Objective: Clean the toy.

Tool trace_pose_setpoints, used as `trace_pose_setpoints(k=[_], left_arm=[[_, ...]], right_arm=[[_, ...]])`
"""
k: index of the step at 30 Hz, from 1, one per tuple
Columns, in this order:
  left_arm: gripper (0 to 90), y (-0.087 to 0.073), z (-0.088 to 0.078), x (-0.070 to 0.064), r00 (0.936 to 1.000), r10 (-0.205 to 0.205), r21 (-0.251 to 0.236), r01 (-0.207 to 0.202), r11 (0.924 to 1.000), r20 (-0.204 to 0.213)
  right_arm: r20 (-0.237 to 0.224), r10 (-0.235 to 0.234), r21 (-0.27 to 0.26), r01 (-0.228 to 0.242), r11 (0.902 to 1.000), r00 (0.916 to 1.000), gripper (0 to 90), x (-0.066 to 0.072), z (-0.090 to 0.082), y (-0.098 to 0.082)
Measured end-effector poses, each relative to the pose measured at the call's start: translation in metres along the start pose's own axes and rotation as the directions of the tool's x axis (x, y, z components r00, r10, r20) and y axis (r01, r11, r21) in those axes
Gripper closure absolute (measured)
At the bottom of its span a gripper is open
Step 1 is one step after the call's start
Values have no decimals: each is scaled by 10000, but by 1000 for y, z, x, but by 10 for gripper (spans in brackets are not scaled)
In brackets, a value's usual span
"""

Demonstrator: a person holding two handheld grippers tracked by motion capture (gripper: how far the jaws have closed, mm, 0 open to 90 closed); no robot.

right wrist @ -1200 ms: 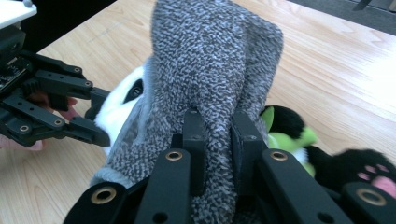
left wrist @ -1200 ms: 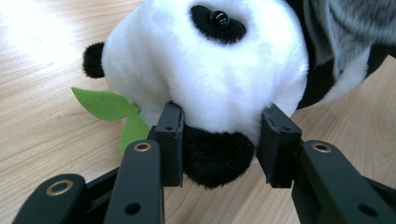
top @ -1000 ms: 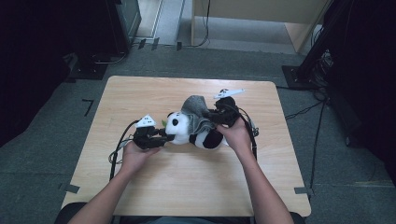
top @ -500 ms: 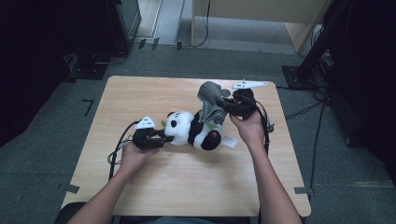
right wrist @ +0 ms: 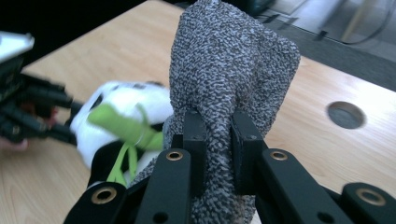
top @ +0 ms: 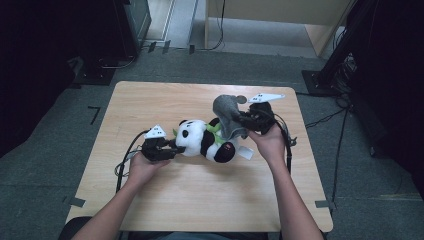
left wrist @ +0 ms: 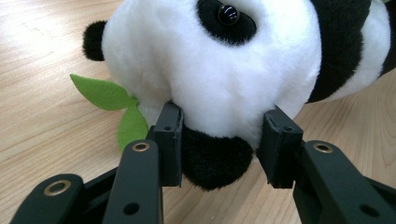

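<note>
Item: panda plush toy [top: 202, 141], black and white, lying on its side near the middle of a light wooden table [top: 150, 100], head to the left, body and legs running to the right. Green felt leaves [left wrist: 112, 105] sit at the neck, resting on the tabletop beside the head. Item: grey knitted garment [top: 227, 112], bunched and lifted at the right end of the toy, its lower part draped against the panda's body. Left gripper [top: 167, 149]: at the left of the toy, level with the table, jaws partly open and pressed on either side of the panda's head, a black ear [left wrist: 212, 161] between the pads; firm hold. Right gripper [top: 245, 120]: right and slightly farther, jaws nearly closed, pinching a fold of the grey garment, which rises above the pads. Table detail: round cable hole [right wrist: 346, 114] in the top, seen past the garment in the right gripper view.
</note>
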State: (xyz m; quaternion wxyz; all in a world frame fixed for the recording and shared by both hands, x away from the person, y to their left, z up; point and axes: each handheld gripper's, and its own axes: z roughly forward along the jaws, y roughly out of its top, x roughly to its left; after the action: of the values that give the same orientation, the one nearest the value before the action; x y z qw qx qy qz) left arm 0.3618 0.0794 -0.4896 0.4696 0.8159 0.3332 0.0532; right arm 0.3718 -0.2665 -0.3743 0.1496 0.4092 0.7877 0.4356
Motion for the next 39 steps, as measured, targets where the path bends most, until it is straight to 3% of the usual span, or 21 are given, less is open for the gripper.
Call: trace_pose_setpoints(k=[1, 6, 11, 16, 22, 29, 36, 39], left_arm=[[576, 0, 0, 0, 10000, 8, 18, -8, 10000, -11], [576, 0, 0, -2, 10000, 8, 138, -7, 9999, -61], [579, 2, 1, -2, 9993, -377, 362, 376, 9986, 0], [583, 2, 1, -2, 9991, -416, 433, 414, 9982, 27], [585, 1, 1, -2, 9990, -449, 446, 447, 9980, 55], [584, 2, 1, -1, 9990, -433, 417, 431, 9982, 57], [582, 3, 1, 0, 9990, -439, 384, 436, 9983, 61], [580, 5, 0, 0, 9988, -478, 485, 474, 9977, 87]], right_arm=[[-172, -248, 239, 252, 9994, 9995, 801, 5, 8, -7], [-588, -222, 491, 251, 9985, 9980, 801, 9, 20, -23], [-1195, 320, 234, -294, 9993, 9923, 802, 0, 21, -44], [-1513, 708, 38, -710, 9975, 9860, 804, -8, 17, -60], [-1370, 555, 28, -556, 9984, 9890, 804, -10, 10, -72], [-1303, 732, 263, -703, 9972, 9888, 804, -15, 5, -85], [-1197, 1275, 712, -1196, 9903, 9846, 804, -28, 3, -104], [-867, 1403, 1022, -1313, 9861, 9863, 805, -32, 3, -112]])
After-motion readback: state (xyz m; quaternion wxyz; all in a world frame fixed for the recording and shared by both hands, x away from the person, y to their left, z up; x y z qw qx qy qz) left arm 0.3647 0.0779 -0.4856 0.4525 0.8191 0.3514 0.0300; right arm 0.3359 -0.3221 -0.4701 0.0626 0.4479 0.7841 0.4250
